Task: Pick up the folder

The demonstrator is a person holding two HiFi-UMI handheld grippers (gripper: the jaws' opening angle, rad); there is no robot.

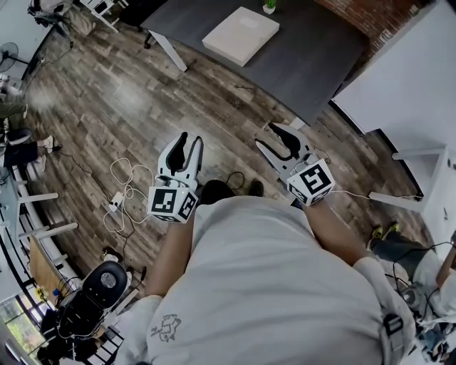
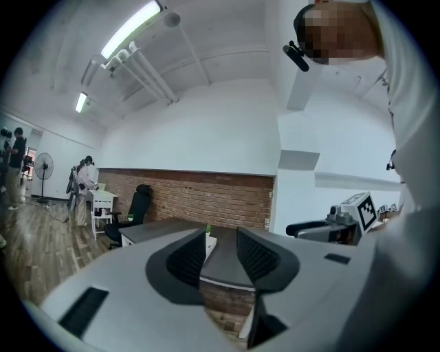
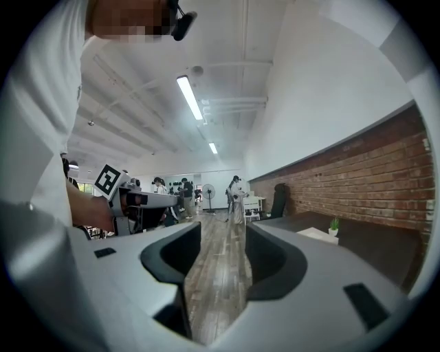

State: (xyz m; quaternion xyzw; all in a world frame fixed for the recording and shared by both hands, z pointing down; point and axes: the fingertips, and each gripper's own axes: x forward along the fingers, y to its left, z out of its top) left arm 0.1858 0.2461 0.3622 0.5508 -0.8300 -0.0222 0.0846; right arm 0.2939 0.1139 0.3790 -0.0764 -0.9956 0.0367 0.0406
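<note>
The folder (image 1: 241, 34) is a flat white rectangle lying on the dark grey table (image 1: 313, 64), far ahead of both grippers. It shows small in the left gripper view (image 2: 212, 243) and in the right gripper view (image 3: 317, 234). My left gripper (image 1: 190, 142) is held level over the wooden floor, jaws open with nothing between them. My right gripper (image 1: 268, 135) is beside it at the same height, also open and empty. Both point toward the table and stand well short of it.
A small potted plant (image 1: 269, 6) stands on the table behind the folder. A white counter (image 1: 410, 78) flanks the table on the right. Cables and a power strip (image 1: 121, 192) lie on the floor at left, near a black office chair (image 1: 100, 285). People stand far off (image 3: 237, 196).
</note>
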